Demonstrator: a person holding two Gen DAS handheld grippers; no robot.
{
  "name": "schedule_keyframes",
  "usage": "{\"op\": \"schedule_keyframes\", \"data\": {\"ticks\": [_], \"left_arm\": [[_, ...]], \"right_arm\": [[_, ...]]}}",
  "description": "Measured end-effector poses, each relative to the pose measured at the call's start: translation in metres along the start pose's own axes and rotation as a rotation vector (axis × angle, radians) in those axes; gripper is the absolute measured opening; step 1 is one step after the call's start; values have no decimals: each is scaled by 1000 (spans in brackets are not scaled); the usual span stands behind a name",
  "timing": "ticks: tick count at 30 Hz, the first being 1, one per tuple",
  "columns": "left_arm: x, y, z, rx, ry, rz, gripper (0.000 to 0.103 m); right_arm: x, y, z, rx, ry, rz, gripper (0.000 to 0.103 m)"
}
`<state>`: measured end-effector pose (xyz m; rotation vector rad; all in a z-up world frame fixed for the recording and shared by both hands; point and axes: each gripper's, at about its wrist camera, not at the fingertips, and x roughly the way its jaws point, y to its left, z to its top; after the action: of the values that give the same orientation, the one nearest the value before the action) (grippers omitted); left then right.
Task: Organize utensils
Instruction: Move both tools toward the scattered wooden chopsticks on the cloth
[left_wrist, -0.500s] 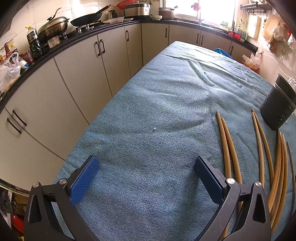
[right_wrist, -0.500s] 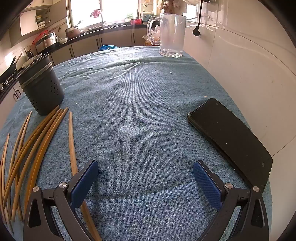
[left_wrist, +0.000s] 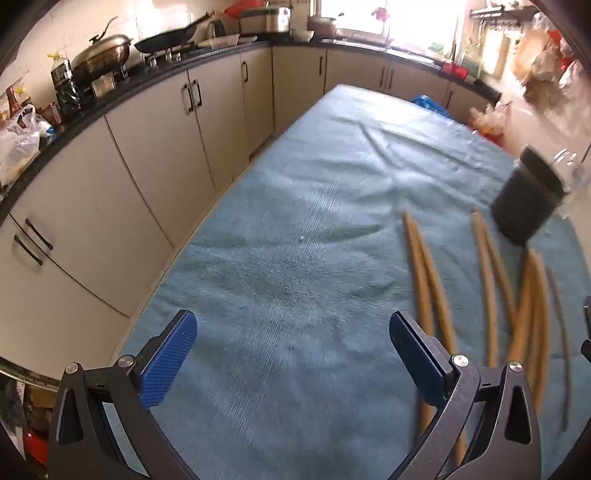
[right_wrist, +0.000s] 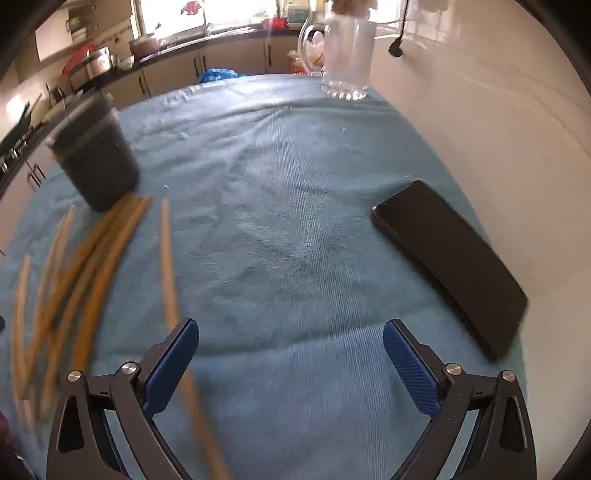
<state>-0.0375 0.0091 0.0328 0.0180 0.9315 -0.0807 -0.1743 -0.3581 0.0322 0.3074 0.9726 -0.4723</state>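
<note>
Several long wooden chopsticks (left_wrist: 428, 273) lie spread on the blue cloth, to the right in the left wrist view and to the left as chopsticks (right_wrist: 99, 258) in the right wrist view. A dark perforated utensil holder (left_wrist: 524, 199) stands upright just beyond them, the same holder (right_wrist: 98, 166) at the left in the right wrist view. My left gripper (left_wrist: 293, 354) is open over bare cloth, left of the chopsticks. My right gripper (right_wrist: 290, 358) is open too, with one chopstick (right_wrist: 168, 266) running under its left finger.
A black phone (right_wrist: 447, 258) lies on the cloth (right_wrist: 295, 206) near the white wall at right. A clear glass pitcher (right_wrist: 345, 55) stands at the far end. Kitchen cabinets (left_wrist: 147, 147) and a counter with pans run beyond the table's left edge.
Both views shift slightly and blur with motion: the holder and chopsticks sit a little further into each frame. Both grippers stay open and empty.
</note>
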Motion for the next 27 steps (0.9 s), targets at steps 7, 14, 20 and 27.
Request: {"op": "schedule_keyframes", "data": {"ticks": [7,14,20,27], "left_arm": [[-91,-3,-1,111,-120,-77,103],[-157,-13,-3,249,-160,-116,103],[-173,-31,-6,322,-164,-146,103],[-171,-36,-7,361,-162,-155,103]], "right_arm": [[-101,28,-15,-3,-84,101,101],[-163,58,-41,1,-113,173,101],[-177,78,-39,-73,-142,186,101],[-179,84,-37,-102,-132,193,101]]}}
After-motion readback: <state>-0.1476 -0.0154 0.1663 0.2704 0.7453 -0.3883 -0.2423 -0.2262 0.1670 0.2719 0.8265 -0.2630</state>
